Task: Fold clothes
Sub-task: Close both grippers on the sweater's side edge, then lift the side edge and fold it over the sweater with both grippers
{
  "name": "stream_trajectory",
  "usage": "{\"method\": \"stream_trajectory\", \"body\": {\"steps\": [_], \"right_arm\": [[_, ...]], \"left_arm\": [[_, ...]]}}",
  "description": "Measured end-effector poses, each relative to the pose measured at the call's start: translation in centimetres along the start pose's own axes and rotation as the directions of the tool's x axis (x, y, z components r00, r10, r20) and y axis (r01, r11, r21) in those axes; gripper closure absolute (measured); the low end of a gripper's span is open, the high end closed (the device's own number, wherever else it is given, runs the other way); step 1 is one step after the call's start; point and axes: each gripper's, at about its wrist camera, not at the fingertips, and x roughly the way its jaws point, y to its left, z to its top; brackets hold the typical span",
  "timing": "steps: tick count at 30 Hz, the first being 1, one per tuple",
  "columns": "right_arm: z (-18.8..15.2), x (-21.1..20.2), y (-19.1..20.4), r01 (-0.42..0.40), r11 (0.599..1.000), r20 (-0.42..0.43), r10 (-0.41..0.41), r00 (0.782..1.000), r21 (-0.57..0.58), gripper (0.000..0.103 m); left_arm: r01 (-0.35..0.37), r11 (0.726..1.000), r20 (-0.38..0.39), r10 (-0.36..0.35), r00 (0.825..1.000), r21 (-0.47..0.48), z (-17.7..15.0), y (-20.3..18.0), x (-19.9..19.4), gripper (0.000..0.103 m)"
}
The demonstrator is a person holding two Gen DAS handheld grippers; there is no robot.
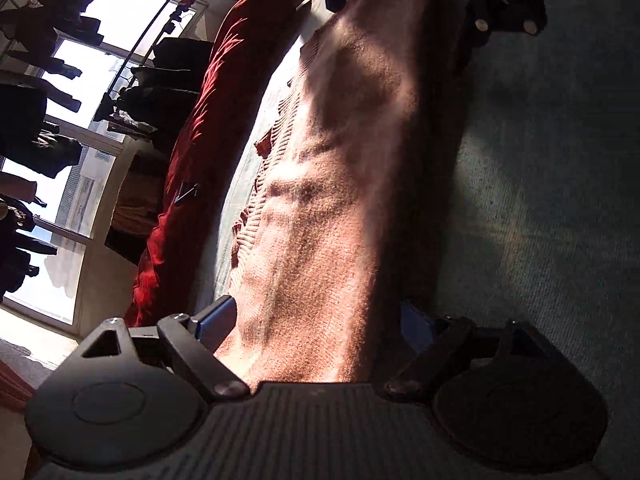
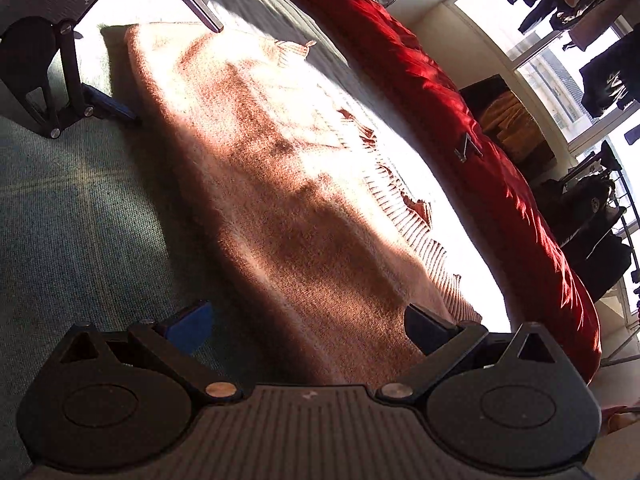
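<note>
Knit sweater [image 1: 332, 184] [image 2: 288, 184], salmon-pink, lies flat on the grey-green bed cover [image 1: 540, 200] [image 2: 72, 208] as a long narrow band, apparently doubled over lengthwise. Fuzzy, thick knit: judged soft, limp and light, with no stiffness to hold a crease. It should drape and sag wherever unsupported, and the nap probably grips the pads well enough (little risk of slipping).

Long axis runs from one gripper to the other. One long edge looks smooth and rounded, likely a fold line; the other, toward the red duvet [image 1: 188, 168] [image 2: 480, 112], shows ribbed hem or cuff ends stacked unevenly.

Best hold, in my judgement: the corners of a short end, pinching all layers together so they don't shear apart.

Left gripper [image 1: 316, 324] [image 2: 144, 56] sits at one short end, jaws spread, straddling the band's width. Right gripper [image 2: 308, 320] sits at the opposite end, jaws likewise spread either side of the knit, nothing pinched.

The band fits either a fold partly made or one just laid down; can't settle which.

Beyond the duvet: bright windows, dark garments on a rack [image 1: 160, 68].
</note>
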Motion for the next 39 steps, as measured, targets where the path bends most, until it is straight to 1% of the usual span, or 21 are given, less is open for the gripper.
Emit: {"method": "stream_trajectory", "body": {"steps": [4, 6, 8, 10, 12, 14, 16, 18, 20, 22, 24, 25, 26, 28, 30, 31, 34, 36, 38, 39], "right_arm": [[2.2, 1.5, 0.7, -0.100, 0.993, 0.058, 0.103, 0.993, -0.056, 0.000], [3.2, 2.8, 1.1, -0.138, 0.987, 0.046, 0.143, 0.989, -0.085, 0.000], [3.5, 3.5, 1.1, -0.143, 0.984, 0.045, 0.148, 0.988, -0.103, 0.000], [3.1, 3.9, 0.6, -0.145, 0.984, 0.047, 0.151, 0.987, -0.106, 0.000], [1.7, 4.0, -0.6, -0.088, 0.991, 0.017, 0.091, 0.996, -0.102, 0.000], [0.0, 3.9, -1.7, -0.030, 0.994, -0.022, 0.027, 0.999, -0.110, 0.000], [-2.1, 3.4, -3.0, 0.013, 0.994, -0.070, -0.021, 0.997, -0.108, 0.000], [-3.9, 3.1, -3.9, 0.047, 0.993, -0.109, -0.059, 0.992, -0.112, 0.000], [-5.5, 2.8, -4.6, 0.088, 0.989, -0.144, -0.104, 0.984, -0.118, 0.000], [-5.9, 2.6, -4.7, 0.101, 0.989, -0.134, -0.114, 0.984, -0.106, 0.000], [-5.2, 2.8, -4.0, 0.122, 0.984, -0.121, -0.138, 0.983, -0.130, 0.000], [-4.5, 3.0, -3.5, 0.130, 0.980, -0.099, -0.146, 0.984, -0.153, 0.000], [-3.9, 3.1, -3.0, 0.134, 0.976, -0.078, -0.149, 0.986, -0.169, 0.000], [-2.2, 3.4, -2.0, 0.125, 0.971, -0.037, -0.135, 0.990, -0.202, 0.000], [-2.0, 3.6, -1.5, 0.131, 0.962, -0.024, -0.141, 0.990, -0.240, 0.000], [-2.2, 3.6, -1.4, 0.136, 0.956, -0.020, -0.147, 0.989, -0.261, 0.000], [-4.1, 3.1, -2.9, 0.138, 0.967, -0.068, -0.155, 0.986, -0.216, 0.001], [-5.8, 2.7, -4.3, 0.140, 0.976, -0.109, -0.160, 0.981, -0.169, 0.004], [-6.6, 2.6, -4.7, 0.142, 0.978, -0.102, -0.158, 0.982, -0.150, 0.010], [-6.3, 2.6, -4.1, 0.157, 0.972, -0.090, -0.174, 0.980, -0.173, 0.013]], "left_arm": [[0.026, 1.000, -0.003, -0.026, 1.000, 0.017, 1.9, -0.1, 1.2, 0.016], [0.031, 0.999, -0.007, -0.031, 0.999, 0.023, 2.6, 0.0, 1.8, 0.014], [0.022, 0.999, -0.024, -0.021, 0.999, 0.028, 2.1, 0.2, 1.9, 0.014], [0.013, 0.999, -0.042, -0.011, 0.999, 0.033, 1.6, 0.5, 1.9, 0.014], [-0.002, 0.999, -0.087, 0.006, 0.996, 0.046, 0.0, 0.7, 1.9, 0.014], [-0.017, 0.998, -0.134, 0.025, 0.991, 0.060, -1.6, 0.9, 1.8, 0.014], [-0.029, 0.998, -0.181, 0.037, 0.983, 0.047, -3.3, 1.5, 1.9, 0.014], [-0.048, 0.998, -0.211, 0.053, 0.976, 0.032, -4.4, 2.0, 2.0, 0.014], [-0.048, 0.999, -0.208, 0.047, 0.977, -0.001, -4.6, 2.4, 2.1, 0.014], [-0.059, 0.998, -0.181, 0.061, 0.982, 0.017, -3.9, 2.1, 2.5, 0.014], [-0.060, 0.997, -0.146, 0.065, 0.987, 0.041, -2.8, 1.8, 2.9, 0.015], [-0.059, 0.997, -0.125, 0.065, 0.990, 0.046, -2.2, 1.8, 3.1, 0.015], [-0.059, 0.997, -0.104, 0.064, 0.992, 0.051, -1.6, 1.7, 3.3, 0.015], [-0.060, 0.997, -0.089, 0.065, 0.994, 0.049, -1.0, 1.8, 3.8, 0.014], [-0.059, 0.997, -0.089, 0.063, 0.994, 0.042, -1.5, 2.1, 3.8, 0.014], [-0.067, 0.997, -0.101, 0.070, 0.992, 0.035, -2.0, 2.2, 3.7, 0.014], [-0.077, 0.997, -0.139, 0.078, 0.987, 0.016, -3.6, 2.6, 3.3, 0.014], [-0.076, 0.997, -0.157, 0.075, 0.985, -0.004, -4.5, 2.9, 3.2, 0.016], [-0.079, 0.997, -0.151, 0.081, 0.985, 0.016, -3.9, 2.6, 3.5, 0.020], [-0.081, 0.996, -0.146, 0.085, 0.986, 0.029, -3.5, 2.4, 3.7, 0.021]]}}
